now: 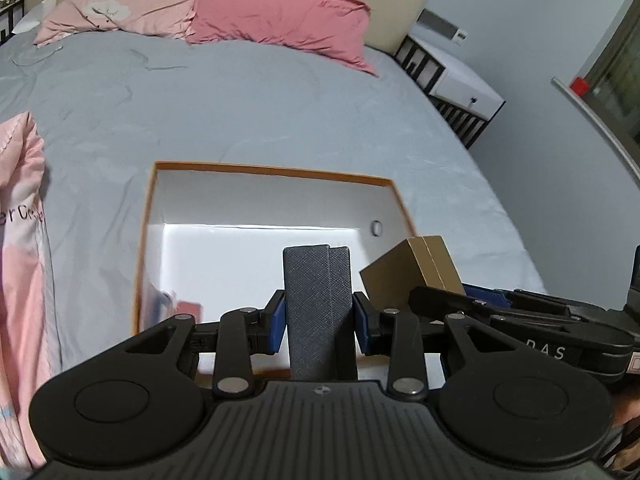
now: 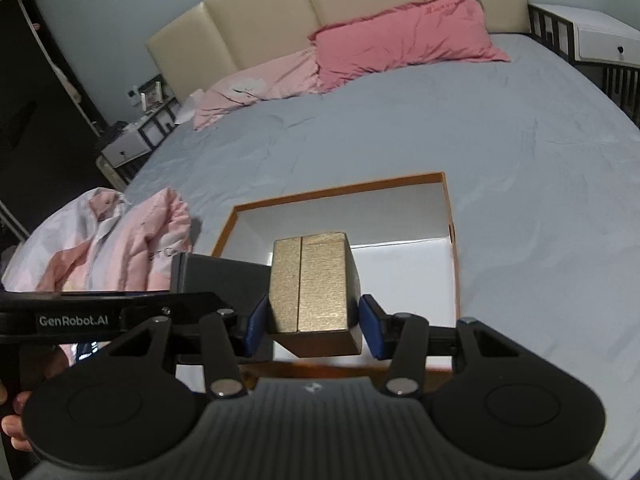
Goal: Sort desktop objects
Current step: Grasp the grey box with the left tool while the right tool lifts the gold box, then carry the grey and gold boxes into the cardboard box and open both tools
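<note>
My left gripper is shut on a dark grey textured case, held upright above the open orange-rimmed box with a white inside. My right gripper is shut on a gold box, held over the same orange-rimmed box. The two grippers are side by side: the gold box shows to the right in the left wrist view, and the grey case shows to the left in the right wrist view. A small ring-like item lies inside the box.
The box sits on a grey bedsheet. A pink-and-white jacket lies to the left of the box. Pink pillows lie at the headboard. A white bedside cabinet stands at the right. Some blurred items lie in the box's near left corner.
</note>
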`<state>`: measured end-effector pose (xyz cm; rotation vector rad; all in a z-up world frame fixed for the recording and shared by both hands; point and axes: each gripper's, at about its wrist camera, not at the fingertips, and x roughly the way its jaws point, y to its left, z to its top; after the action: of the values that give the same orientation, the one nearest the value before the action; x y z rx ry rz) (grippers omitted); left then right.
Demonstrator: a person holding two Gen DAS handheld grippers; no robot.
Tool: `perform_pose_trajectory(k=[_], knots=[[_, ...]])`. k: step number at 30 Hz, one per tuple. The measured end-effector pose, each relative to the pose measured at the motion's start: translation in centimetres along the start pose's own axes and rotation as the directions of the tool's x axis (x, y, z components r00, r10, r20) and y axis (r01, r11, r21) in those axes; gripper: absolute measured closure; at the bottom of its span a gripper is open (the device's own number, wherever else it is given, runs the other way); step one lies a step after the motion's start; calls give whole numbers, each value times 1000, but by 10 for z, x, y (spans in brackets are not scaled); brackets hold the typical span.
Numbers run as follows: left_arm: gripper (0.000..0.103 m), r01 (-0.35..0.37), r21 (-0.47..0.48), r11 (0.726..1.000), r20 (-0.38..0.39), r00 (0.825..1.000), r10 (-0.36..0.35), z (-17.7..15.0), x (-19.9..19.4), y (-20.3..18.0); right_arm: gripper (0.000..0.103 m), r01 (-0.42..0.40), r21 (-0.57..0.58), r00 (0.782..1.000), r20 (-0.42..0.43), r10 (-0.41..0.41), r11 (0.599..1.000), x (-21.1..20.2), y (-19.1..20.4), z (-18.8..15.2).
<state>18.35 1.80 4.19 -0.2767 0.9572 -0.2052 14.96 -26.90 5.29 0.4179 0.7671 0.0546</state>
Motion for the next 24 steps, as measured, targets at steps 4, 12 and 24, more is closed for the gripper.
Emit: perform_pose_trajectory(k=[4, 12, 24], knots=[[64, -17, 15, 1000, -57, 998, 18, 9, 22, 16, 52, 15, 30, 999, -52, -14, 999, 36, -8, 4], [64, -71, 81, 994, -187, 979, 85, -3, 66, 24, 52, 2, 54, 983, -185, 8, 999, 90, -16, -10], [65, -177, 97, 979, -265, 944, 197, -11, 93, 39, 52, -17, 107, 958, -281, 47, 994, 132, -23, -22]])
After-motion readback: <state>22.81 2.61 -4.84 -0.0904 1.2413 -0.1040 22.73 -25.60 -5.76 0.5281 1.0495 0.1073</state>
